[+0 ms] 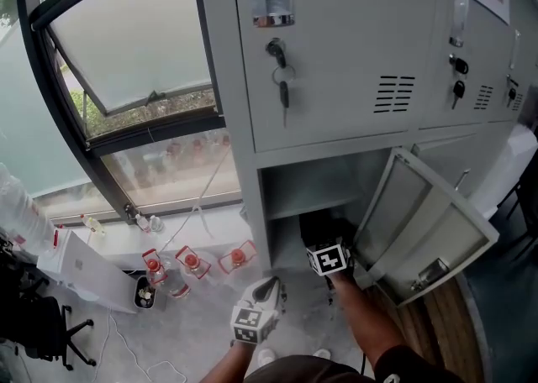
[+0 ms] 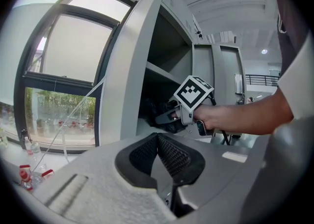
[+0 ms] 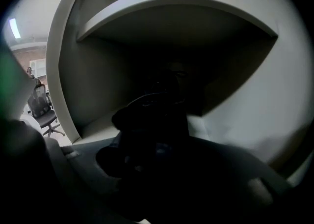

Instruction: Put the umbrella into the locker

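The grey locker (image 1: 336, 37) has its lower compartment (image 1: 307, 192) open, with the door (image 1: 420, 230) swung out to the right. My right gripper (image 1: 322, 238) reaches into that compartment, shut on the black folded umbrella (image 1: 324, 226). In the right gripper view the umbrella (image 3: 152, 120) is a dark bundle between the jaws, over the compartment floor and under the shelf (image 3: 171, 2). From the left gripper view, the right gripper (image 2: 165, 117) and the umbrella (image 2: 151, 110) are inside the opening. My left gripper (image 1: 267, 287) hangs outside in front of the locker, its pads (image 2: 169, 156) shut on nothing.
Keys (image 1: 283, 79) hang from the lock on the upper door. Red-capped bottles (image 1: 192, 262) stand on the floor left of the locker, beside a white box (image 1: 84, 272). A tilted window (image 1: 126, 45) is at the left. A black office chair (image 1: 34, 322) stands at the lower left.
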`<action>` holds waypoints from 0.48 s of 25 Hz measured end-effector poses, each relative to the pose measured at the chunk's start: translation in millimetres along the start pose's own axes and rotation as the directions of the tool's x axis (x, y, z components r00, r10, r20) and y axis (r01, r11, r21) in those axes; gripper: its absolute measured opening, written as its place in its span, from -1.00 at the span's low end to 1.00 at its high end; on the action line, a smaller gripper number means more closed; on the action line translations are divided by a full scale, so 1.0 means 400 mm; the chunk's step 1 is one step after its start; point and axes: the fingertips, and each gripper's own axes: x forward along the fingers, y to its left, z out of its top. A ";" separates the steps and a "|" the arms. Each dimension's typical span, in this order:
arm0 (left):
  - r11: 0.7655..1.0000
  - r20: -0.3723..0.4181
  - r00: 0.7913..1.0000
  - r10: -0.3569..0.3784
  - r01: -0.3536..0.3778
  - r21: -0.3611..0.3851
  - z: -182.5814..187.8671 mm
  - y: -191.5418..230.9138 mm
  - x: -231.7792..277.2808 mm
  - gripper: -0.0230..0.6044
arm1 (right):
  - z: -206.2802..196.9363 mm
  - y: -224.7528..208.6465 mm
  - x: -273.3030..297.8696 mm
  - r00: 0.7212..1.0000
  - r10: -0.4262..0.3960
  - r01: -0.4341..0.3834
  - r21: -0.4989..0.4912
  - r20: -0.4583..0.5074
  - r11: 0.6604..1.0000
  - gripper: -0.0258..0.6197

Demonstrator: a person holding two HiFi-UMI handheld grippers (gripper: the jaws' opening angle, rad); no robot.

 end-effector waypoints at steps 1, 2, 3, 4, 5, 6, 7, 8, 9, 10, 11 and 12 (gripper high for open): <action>1.000 0.000 1.000 0.000 0.000 -0.001 0.000 -0.001 0.001 -0.91 | -0.002 0.000 0.002 1.000 0.002 -0.002 -0.001 -0.006 1.000 -0.15; 1.000 -0.001 1.000 0.000 0.000 0.000 0.000 -0.001 0.003 -0.91 | -0.003 -0.001 0.005 1.000 0.001 -0.001 -0.004 -0.010 1.000 -0.14; 1.000 -0.002 1.000 -0.001 0.001 0.000 0.000 -0.001 0.004 -0.91 | -0.004 -0.002 0.010 1.000 -0.001 0.001 -0.009 -0.013 1.000 -0.14; 1.000 -0.001 1.000 -0.001 0.001 0.001 0.001 -0.001 0.006 -0.91 | -0.005 -0.002 0.016 1.000 -0.002 0.001 -0.013 -0.018 1.000 -0.14; 1.000 0.000 1.000 -0.002 0.002 0.002 0.002 -0.001 0.007 -0.91 | -0.005 0.000 0.019 1.000 0.000 0.000 -0.016 -0.023 1.000 -0.13; 1.000 0.001 1.000 -0.002 0.002 0.002 0.003 0.000 0.008 -0.91 | -0.003 0.002 0.022 1.000 0.002 -0.002 -0.021 -0.026 1.000 -0.13; 1.000 0.003 1.000 -0.001 0.001 0.002 0.005 0.001 0.009 -0.91 | 0.001 0.003 0.024 1.000 0.002 -0.003 -0.028 -0.026 1.000 -0.13; 1.000 0.004 1.000 -0.001 0.001 0.001 0.006 0.003 0.010 -0.91 | 0.005 0.005 0.028 1.000 0.003 -0.004 -0.034 -0.024 0.999 -0.13; 1.000 0.004 1.000 0.000 0.000 0.000 0.006 0.004 0.010 -0.91 | 0.008 0.007 0.032 1.000 0.006 -0.007 -0.040 -0.024 0.999 -0.12; 1.000 0.002 1.000 0.000 0.000 -0.001 0.006 0.005 0.010 -0.91 | 0.007 0.009 0.037 1.000 0.008 -0.009 -0.042 -0.028 0.999 -0.12; 1.000 0.000 1.000 0.000 0.000 -0.001 0.004 0.006 0.009 -0.91 | 0.003 0.009 0.042 0.999 0.007 -0.008 -0.041 -0.033 0.999 -0.12; 1.000 -0.002 1.000 0.000 0.000 0.000 0.003 0.006 0.009 -0.91 | 0.002 0.008 0.046 0.999 0.005 -0.006 -0.041 -0.033 0.999 -0.11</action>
